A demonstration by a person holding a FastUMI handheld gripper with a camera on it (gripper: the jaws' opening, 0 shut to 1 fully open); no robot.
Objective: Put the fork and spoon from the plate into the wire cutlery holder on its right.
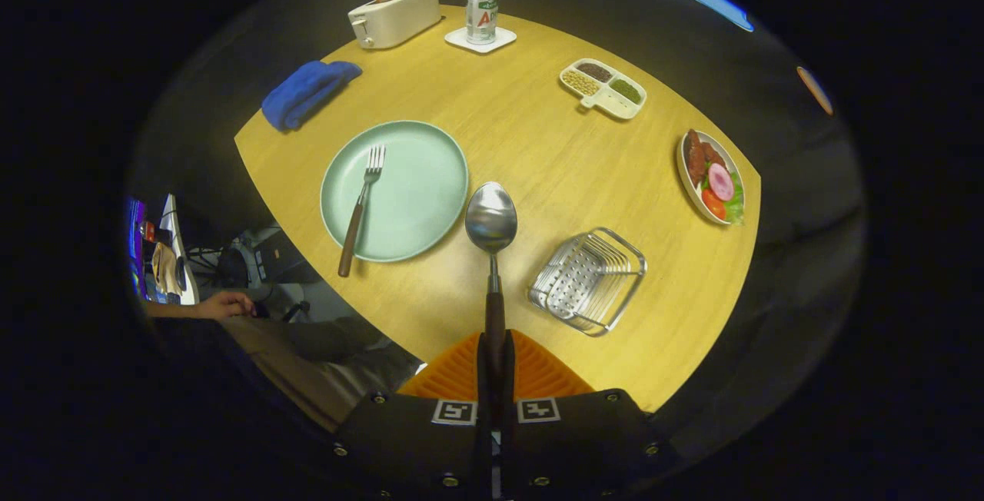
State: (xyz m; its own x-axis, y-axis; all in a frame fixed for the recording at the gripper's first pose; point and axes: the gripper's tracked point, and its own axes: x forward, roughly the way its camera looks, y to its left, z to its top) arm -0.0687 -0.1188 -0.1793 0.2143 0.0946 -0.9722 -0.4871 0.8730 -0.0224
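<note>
The hand-held gripper [493, 355], clamped on the spoon [491, 226] by its handle, carries it above the tabletop [538, 155]; next it likely swings right to the wire cutlery holder [588, 280]. The fork [361, 205] waits on the plate [419, 201], ahead-left.

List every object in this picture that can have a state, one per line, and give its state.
gripper: shut on the spoon handle
spoon: held up above the table, bowl pointing forward
fork: lying on the plate
plate: holds the fork, otherwise bare
wire cutlery holder: empty
toaster: slices sticking up from its slots
blue cloth: folded
bottle: upright on a coaster
</note>
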